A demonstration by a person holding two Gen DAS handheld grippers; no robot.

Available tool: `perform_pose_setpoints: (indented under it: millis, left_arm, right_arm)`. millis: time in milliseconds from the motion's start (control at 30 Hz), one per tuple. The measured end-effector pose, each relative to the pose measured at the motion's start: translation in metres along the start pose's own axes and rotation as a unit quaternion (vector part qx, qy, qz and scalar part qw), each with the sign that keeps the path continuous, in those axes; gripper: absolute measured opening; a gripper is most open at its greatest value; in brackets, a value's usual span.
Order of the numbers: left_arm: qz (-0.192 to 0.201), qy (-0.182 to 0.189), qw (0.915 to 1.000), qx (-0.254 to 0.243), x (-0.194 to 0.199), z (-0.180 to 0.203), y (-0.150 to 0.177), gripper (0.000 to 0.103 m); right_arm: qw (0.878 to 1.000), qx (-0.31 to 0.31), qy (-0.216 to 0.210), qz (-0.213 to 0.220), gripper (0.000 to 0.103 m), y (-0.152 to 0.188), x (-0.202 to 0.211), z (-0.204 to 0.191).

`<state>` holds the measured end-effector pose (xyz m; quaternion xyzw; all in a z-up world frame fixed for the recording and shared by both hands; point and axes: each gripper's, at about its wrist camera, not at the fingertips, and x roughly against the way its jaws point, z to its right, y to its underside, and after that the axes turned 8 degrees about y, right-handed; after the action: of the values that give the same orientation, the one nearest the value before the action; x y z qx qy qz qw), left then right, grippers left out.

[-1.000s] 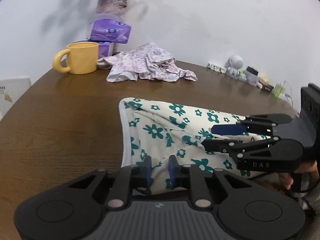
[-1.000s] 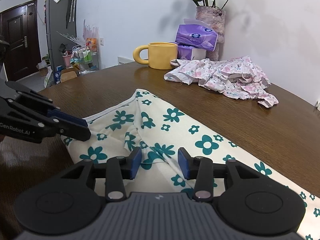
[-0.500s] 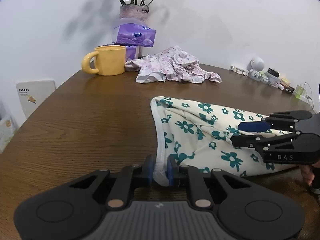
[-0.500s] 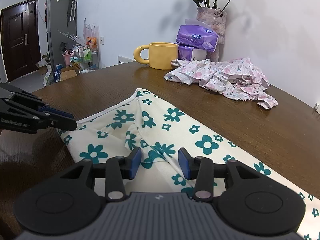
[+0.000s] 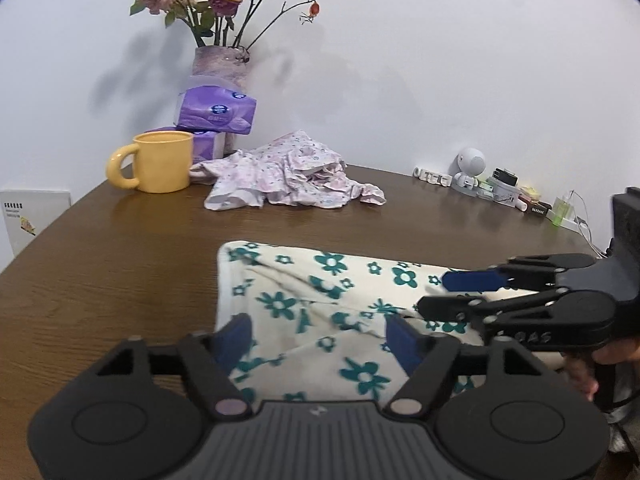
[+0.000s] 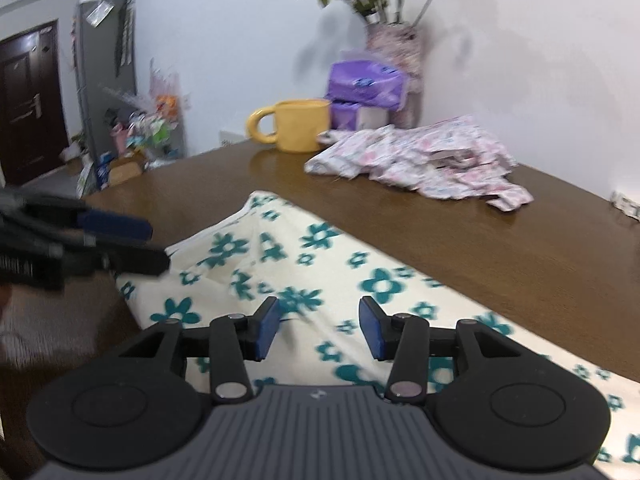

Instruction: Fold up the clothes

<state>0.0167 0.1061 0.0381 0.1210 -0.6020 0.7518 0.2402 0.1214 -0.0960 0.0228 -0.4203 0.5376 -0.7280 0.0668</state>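
Both tongs, left gripper (image 5: 318,338) and right gripper (image 6: 319,328), gape wide and empty over the soft, limp cream cotton garment with teal flowers (image 5: 320,300); grip its piped hem at centre frame

Plain white wall (image 5: 440,60) behind the desk, unmarked, carrying soft shadows of a flower arrangement. Desk (image 5: 120,264) – round-edged, dark brown wood grain, with a light sheen near its far side. Left of the desk, a white board or box (image 5: 34,216) with small print stands against the wall. In the right wrist view the room opens to the left: a dark brown door (image 6: 30,100) with a metal handle, a tall grey cabinet or fridge (image 6: 106,68) with papers fixed to it, and a cluttered rack (image 6: 148,128) of coloured items – details blurred. Grey floor (image 6: 52,178) near the door. Lighting even and diffuse
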Motion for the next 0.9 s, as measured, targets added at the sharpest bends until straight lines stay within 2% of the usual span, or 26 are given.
perform_pose_setpoints:
  millis: [100,233,367,433,467,500,600,700,900]
  left_arm:
    - [0.007,0.0,0.9999,0.009,-0.008,0.007,0.0,0.083]
    - [0.011,-0.009,0.9997,0.018,-0.018,0.016,-0.003,0.088]
    - [-0.001,-0.022,0.9997,0.012,-0.027,0.027,-0.007,0.089]
    - [-0.003,-0.028,0.9996,-0.001,-0.031,0.034,-0.008,0.089]
    - [-0.003,-0.03,0.9995,-0.003,-0.032,0.037,-0.009,0.089]
    - [-0.002,-0.03,0.9995,-0.003,-0.033,0.04,-0.009,0.089]
    - [0.006,-0.027,0.9996,-0.01,-0.034,0.049,-0.01,0.09]
    - [0.012,0.008,0.9998,-0.014,-0.035,0.053,-0.011,0.09]
    - [-0.022,0.014,0.9995,-0.017,-0.059,0.072,-0.014,0.087]
  right_arm:
    - [1.0,-0.01,0.021,0.006,0.054,0.003,0.011,0.014]
    - [0.998,-0.033,0.047,0.001,0.058,0.011,0.023,0.036]
    - [0.996,-0.085,0.039,0.005,0.084,0.019,0.039,0.059]
    - [0.994,-0.101,0.033,0.015,0.092,0.023,0.049,0.066]
    - [0.993,-0.107,0.032,0.021,0.1,0.024,0.054,0.068]
    - [0.992,-0.114,0.04,0.026,0.102,0.025,0.058,0.069]
    - [0.988,-0.135,0.069,0.04,0.103,0.027,0.07,0.072]
    - [0.981,-0.147,0.118,0.042,0.103,0.031,0.077,0.077]
    - [0.98,-0.15,0.127,0.031,0.102,0.042,0.084,0.104]
